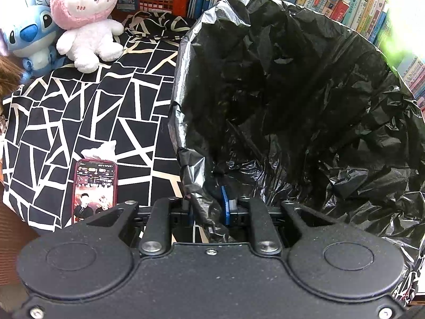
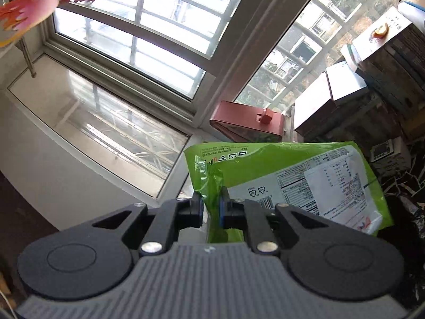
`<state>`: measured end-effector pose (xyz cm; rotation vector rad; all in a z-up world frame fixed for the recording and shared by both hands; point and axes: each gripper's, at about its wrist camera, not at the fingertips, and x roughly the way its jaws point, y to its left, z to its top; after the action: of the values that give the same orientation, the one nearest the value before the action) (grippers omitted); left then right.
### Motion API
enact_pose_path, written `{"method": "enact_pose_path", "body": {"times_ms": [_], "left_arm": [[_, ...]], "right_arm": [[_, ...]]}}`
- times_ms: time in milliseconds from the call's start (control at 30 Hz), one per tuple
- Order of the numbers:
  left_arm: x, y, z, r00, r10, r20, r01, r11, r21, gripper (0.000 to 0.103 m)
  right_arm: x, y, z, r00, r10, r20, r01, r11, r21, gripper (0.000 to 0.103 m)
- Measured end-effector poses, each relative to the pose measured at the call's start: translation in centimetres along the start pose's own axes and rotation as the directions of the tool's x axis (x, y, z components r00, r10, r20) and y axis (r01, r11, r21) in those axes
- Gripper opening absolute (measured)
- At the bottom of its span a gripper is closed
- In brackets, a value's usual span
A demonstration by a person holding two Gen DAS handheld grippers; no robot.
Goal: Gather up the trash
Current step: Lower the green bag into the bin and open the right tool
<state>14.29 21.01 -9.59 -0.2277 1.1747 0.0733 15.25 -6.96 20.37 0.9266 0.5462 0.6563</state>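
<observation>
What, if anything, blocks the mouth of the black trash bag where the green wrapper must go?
Nothing visible does. The left gripper pinches the black trash bag at its rim, and its mouth gapes open and dark. The right gripper grips the green wrapper; neither view shows both together.

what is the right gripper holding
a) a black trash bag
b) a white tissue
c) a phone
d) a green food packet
d: in the right wrist view the right gripper is shut on the edge of the green packet; the left one grips the black bag.

Left wrist view looks steeply down; right wrist view faces the window [image 2: 138, 29].
</observation>
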Motion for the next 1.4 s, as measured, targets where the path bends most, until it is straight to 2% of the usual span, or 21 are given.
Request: {"method": "enact_pose_path", "body": {"times_ms": [100, 167, 267, 333, 367, 400, 467, 533, 600, 667, 733, 800, 867, 1067, 1200, 1300, 1400], "left_arm": [[0.0, 0.0, 0.1, 1.000, 0.000, 0.000, 0.000, 1.000, -0.004, 0.017], [0.0, 0.0, 0.1, 1.000, -0.001, 0.000, 0.001, 1.000, -0.005, 0.017], [0.0, 0.0, 0.1, 1.000, -0.001, 0.001, 0.001, 1.000, -0.005, 0.017], [0.0, 0.0, 0.2, 1.000, -0.001, 0.001, 0.001, 1.000, -0.005, 0.017], [0.0, 0.0, 0.1, 1.000, -0.001, 0.001, 0.001, 1.000, -0.005, 0.017], [0.0, 0.0, 0.1, 1.000, -0.001, 0.001, 0.001, 1.000, -0.005, 0.017], [0.0, 0.0, 0.1, 1.000, -0.001, 0.001, 0.001, 1.000, -0.004, 0.018], [0.1, 0.0, 0.2, 1.000, -0.001, 0.001, 0.001, 1.000, -0.003, 0.018], [0.1, 0.0, 0.2, 1.000, 0.000, 0.002, 0.000, 1.000, -0.004, 0.018], [0.1, 0.0, 0.2, 1.000, 0.000, 0.003, 0.000, 1.000, -0.003, 0.018], [0.1, 0.0, 0.2, 1.000, -0.001, 0.003, 0.001, 1.000, -0.004, 0.018], [0.0, 0.0, 0.2, 1.000, -0.001, 0.003, 0.001, 1.000, -0.004, 0.018], [0.0, 0.0, 0.2, 1.000, -0.004, 0.004, 0.004, 1.000, -0.007, 0.018], [0.1, 0.2, 0.1, 1.000, -0.007, 0.006, 0.007, 1.000, -0.009, 0.018], [0.1, 0.1, 0.1, 1.000, -0.005, 0.006, 0.006, 1.000, -0.004, 0.018], [0.1, 0.0, 0.0, 1.000, -0.006, 0.007, 0.006, 1.000, 0.001, 0.018], [0.1, 0.1, 0.0, 1.000, -0.008, 0.005, 0.008, 1.000, 0.002, 0.018]], "right_arm": [[-0.5, 0.6, -0.1, 0.998, 0.066, -0.018, -0.065, 0.997, 0.051, 0.014], [-0.2, -0.6, -0.7, 0.998, 0.052, -0.029, -0.049, 0.995, 0.083, 0.015], [0.4, -3.0, -1.2, 0.994, -0.090, -0.058, 0.095, 0.991, 0.093, 0.015], [1.2, -5.1, -2.0, 0.973, -0.213, -0.089, 0.219, 0.974, 0.061, 0.015], [1.4, -6.2, -2.6, 0.950, -0.295, -0.103, 0.298, 0.954, 0.023, 0.015], [1.8, -7.1, -3.2, 0.918, -0.379, -0.115, 0.378, 0.925, -0.031, 0.015], [2.9, -8.9, -4.6, 0.820, -0.557, -0.134, 0.536, 0.829, -0.161, 0.015], [4.1, -10.0, -6.4, 0.712, -0.690, -0.133, 0.630, 0.711, -0.313, 0.014], [5.9, -10.5, -8.4, 0.621, -0.773, -0.126, 0.656, 0.601, -0.456, 0.014], [8.1, -10.8, -10.3, 0.551, -0.824, -0.133, 0.629, 0.515, -0.582, 0.014], [10.5, -11.6, -11.9, 0.492, -0.855, -0.167, 0.584, 0.466, -0.664, 0.014], [12.6, -12.7, -13.2, 0.439, -0.874, -0.208, 0.550, 0.444, -0.707, 0.014], [14.7, -14.1, -14.2, 0.376, -0.893, -0.246, 0.527, 0.425, -0.736, 0.014], [19.3, -17.9, -16.9, 0.219, -0.929, -0.298, 0.486, 0.368, -0.792, 0.015], [21.2, -20.6, -17.7, 0.142, -0.934, -0.328, 0.461, 0.356, -0.813, 0.016], [22.2, -22.5, -17.9, 0.101, -0.929, -0.356, 0.467, 0.360, -0.807, 0.018], [23.3, -23.9, -18.2, 0.070, -0.922, -0.381, 0.475, 0.367, -0.800, 0.020]]}}
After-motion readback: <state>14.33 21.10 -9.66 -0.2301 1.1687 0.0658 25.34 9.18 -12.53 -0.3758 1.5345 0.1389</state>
